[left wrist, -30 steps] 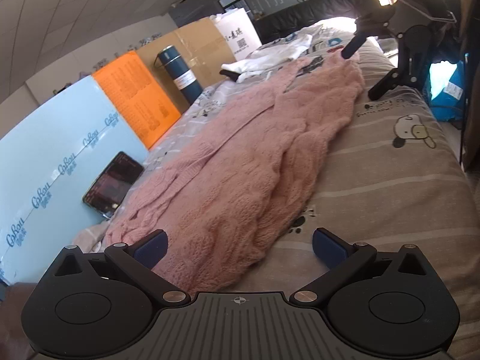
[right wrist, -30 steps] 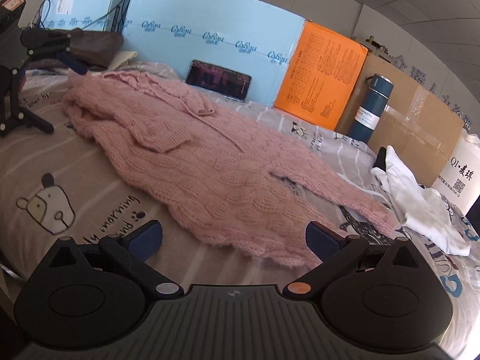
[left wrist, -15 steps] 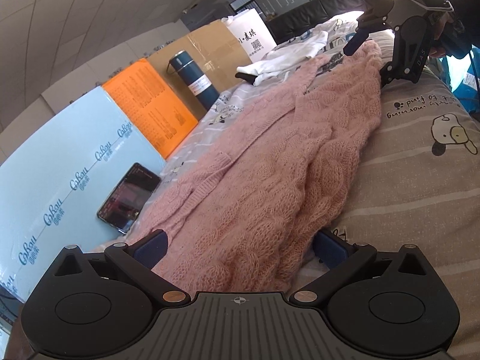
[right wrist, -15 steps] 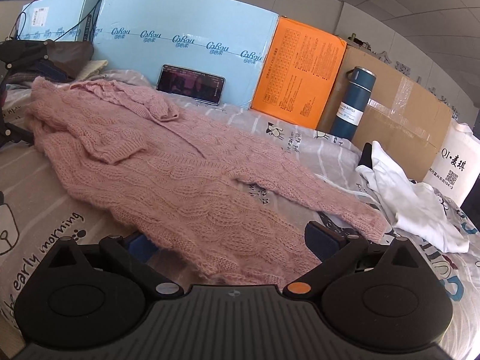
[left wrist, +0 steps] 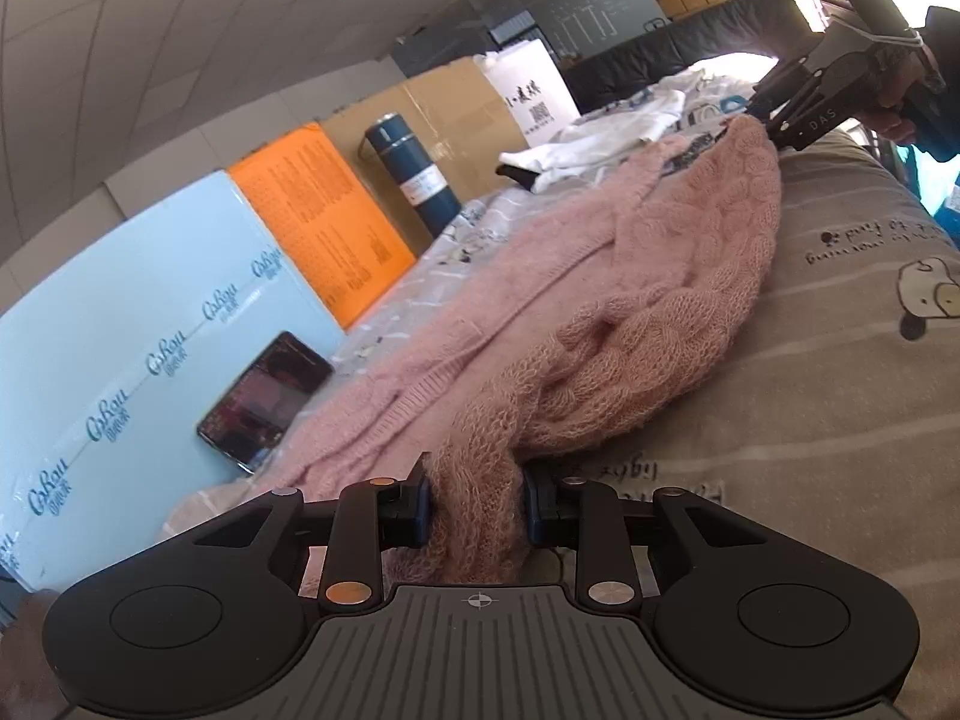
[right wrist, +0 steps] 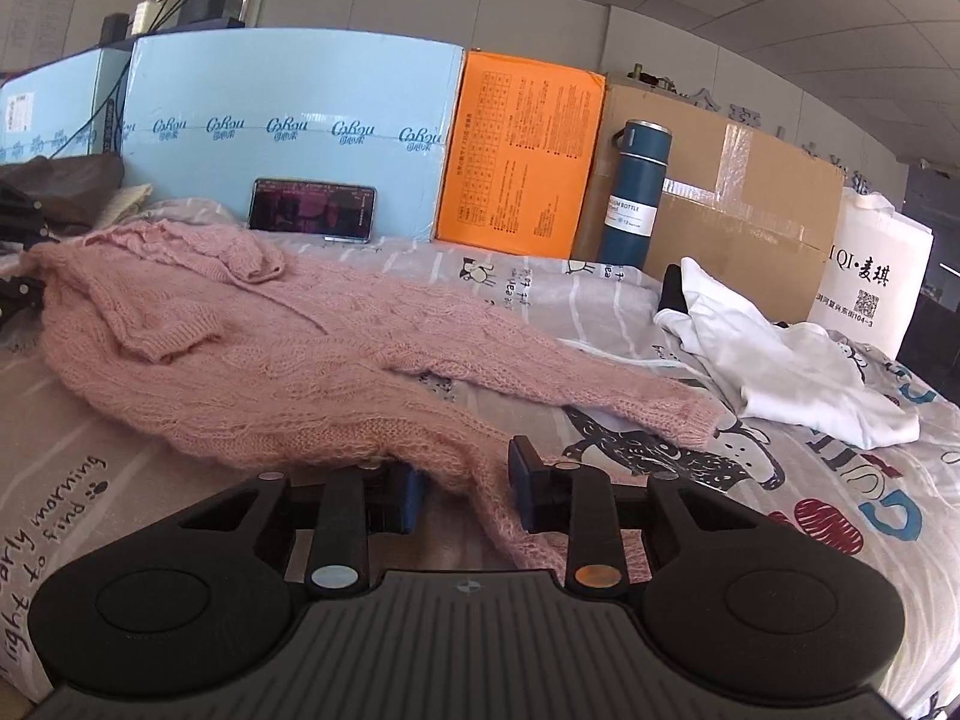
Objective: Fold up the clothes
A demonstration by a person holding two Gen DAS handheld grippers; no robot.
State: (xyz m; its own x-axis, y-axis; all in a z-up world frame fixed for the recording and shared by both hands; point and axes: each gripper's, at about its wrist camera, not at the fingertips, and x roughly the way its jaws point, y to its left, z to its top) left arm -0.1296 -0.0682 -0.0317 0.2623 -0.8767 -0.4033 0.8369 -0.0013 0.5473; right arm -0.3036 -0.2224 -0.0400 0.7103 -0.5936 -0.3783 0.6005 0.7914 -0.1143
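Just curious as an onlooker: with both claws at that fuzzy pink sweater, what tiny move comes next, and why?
Probably lift both together: the left gripper and right gripper are closing with the pink knitted sweater's near edge between their jaws, ready to fold it over.

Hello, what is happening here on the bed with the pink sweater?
A person is starting to fold a pink knitted sweater spread on the bed. The left gripper is closing on one end of the sweater's near edge, the right gripper on the other end; knit sits between both pairs of jaws. A white garment lies aside, not yet folded.
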